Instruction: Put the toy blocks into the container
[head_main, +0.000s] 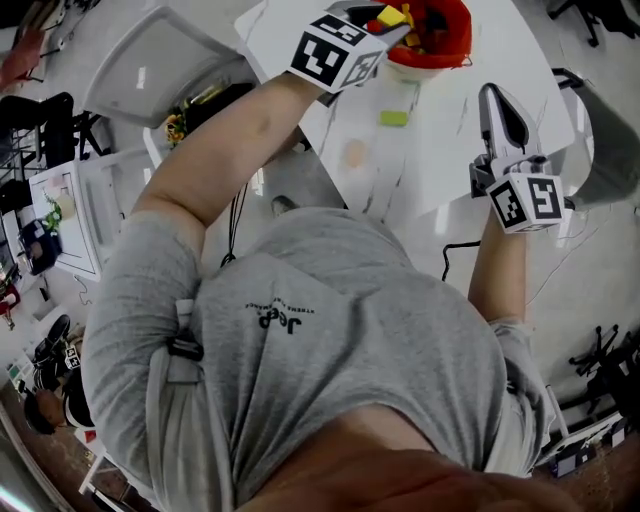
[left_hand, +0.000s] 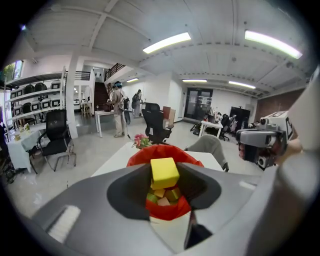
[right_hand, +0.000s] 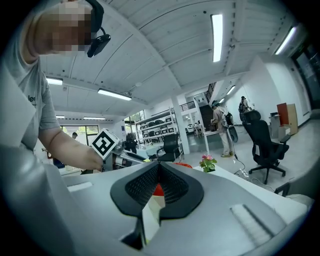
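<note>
Nearest me, at three o'clock, my right gripper (right_hand: 159, 187) rests with its jaws pressed together on nothing. Beyond it, a small green block (head_main: 394, 118) and a pale pink block (head_main: 353, 153) lie loose on the white table (head_main: 440, 120). Farthest, at twelve o'clock, my left gripper (left_hand: 165, 181) pinches a yellow toy cube (left_hand: 164, 171) over the round red container (left_hand: 150, 154) of blocks. Letting go there should drop it in.

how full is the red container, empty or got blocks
Partly filled: several blocks lie inside the red container, beneath the yellow block held over it.
</note>
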